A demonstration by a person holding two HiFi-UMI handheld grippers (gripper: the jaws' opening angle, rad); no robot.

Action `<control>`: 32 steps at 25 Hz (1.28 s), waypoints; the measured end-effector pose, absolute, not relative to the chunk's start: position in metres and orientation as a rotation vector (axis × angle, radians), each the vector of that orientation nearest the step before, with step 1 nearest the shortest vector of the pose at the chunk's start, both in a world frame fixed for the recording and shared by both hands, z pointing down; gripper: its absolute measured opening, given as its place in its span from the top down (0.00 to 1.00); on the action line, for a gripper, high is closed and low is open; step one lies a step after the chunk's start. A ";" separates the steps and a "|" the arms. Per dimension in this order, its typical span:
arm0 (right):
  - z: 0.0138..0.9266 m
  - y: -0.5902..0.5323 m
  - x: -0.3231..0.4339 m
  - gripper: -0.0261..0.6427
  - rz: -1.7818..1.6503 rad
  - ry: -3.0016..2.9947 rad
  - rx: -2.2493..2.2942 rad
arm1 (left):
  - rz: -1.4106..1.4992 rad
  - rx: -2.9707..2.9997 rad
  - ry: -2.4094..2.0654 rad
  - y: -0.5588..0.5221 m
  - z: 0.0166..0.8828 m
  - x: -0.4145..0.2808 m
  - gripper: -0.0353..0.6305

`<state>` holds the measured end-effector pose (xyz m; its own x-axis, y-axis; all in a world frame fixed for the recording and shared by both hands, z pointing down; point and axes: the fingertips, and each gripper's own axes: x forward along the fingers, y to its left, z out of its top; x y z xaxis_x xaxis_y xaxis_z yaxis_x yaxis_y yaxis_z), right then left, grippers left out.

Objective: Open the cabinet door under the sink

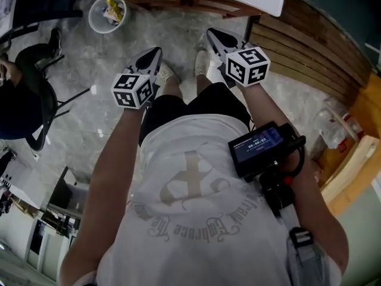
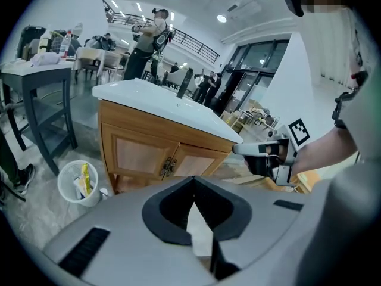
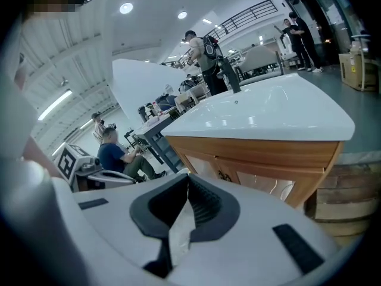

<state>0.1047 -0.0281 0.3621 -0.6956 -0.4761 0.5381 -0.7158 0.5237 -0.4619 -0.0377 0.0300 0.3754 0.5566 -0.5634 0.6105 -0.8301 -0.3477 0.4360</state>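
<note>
While standing short of the cabinet door (image 2: 136, 155), closed beneath the sink (image 2: 161, 100), left tool (image 1: 156, 52) and right tool (image 1: 213, 36) clamped together, holding nothing: approach only; likely next, reach the handles (image 2: 168, 167), spread, grip, pull.

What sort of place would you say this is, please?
Probably a large open hall, not a home bathroom: a freestanding wooden cabinet with a white sink top stands near a dark table, several people work around, and a railed balcony runs overhead.

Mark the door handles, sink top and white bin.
door handles (image 2: 168, 167), left gripper view, metal pulls where doors meet
sink top (image 2: 149, 97), left gripper view, bare white surface
white bin (image 2: 70, 196), left gripper view, outer wall
</note>
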 end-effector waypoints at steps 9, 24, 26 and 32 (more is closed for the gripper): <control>0.394 -0.040 0.104 0.94 0.961 -2.385 0.969 | 0.467 2.035 -1.072 0.017 0.419 -0.023 0.93; 0.457 -0.039 0.119 0.94 1.000 -2.337 0.954 | 0.379 1.965 -1.085 0.022 0.484 -0.002 0.93; 0.465 -0.034 0.126 0.94 1.008 -2.323 0.951 | 0.375 1.955 -1.079 0.024 0.495 0.006 0.93; 0.482 -0.035 0.129 0.94 1.029 -2.325 0.961 | 0.339 1.938 -1.108 0.009 0.518 0.011 0.93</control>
<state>0.1288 -0.0348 0.4821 -0.6725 -0.4227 0.6075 -0.7339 0.4870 -0.4736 0.0105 0.0085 0.5176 0.5699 -0.5723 0.5896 -0.8042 -0.2410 0.5433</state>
